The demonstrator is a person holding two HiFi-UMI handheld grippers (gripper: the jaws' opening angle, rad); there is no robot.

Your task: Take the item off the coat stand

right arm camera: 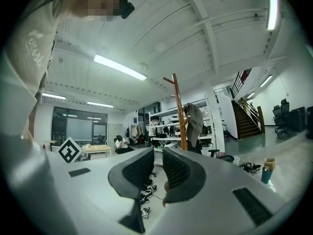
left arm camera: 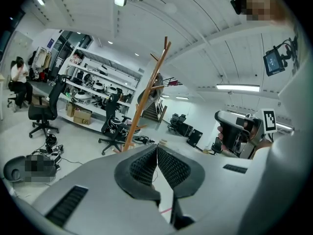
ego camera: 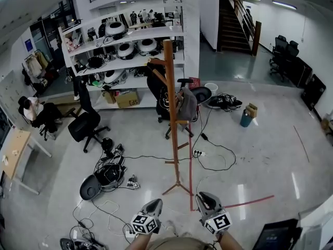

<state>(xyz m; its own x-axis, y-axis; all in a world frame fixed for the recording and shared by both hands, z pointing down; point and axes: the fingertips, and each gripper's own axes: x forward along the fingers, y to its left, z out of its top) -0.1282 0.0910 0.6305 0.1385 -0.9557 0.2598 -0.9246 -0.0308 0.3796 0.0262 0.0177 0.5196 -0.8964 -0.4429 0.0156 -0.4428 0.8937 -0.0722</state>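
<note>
Nothing is done yet: the grey garment (ego camera: 188, 104) hangs on a peg halfway up the coat stand (ego camera: 170, 103), well apart from both grippers. The left gripper (ego camera: 154, 206) has its fingers pressed together on nothing, while the right gripper (ego camera: 204, 199) shows a narrow, empty gap. The floor (ego camera: 260, 155) ahead lies open, and only the stand's splayed feet and the office chair (ego camera: 158, 95) behind crowd the reach.

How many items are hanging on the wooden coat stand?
1: a grey garment hangs from a peg on the coat stand, about halfway up. The other visible pegs look bare.
</note>
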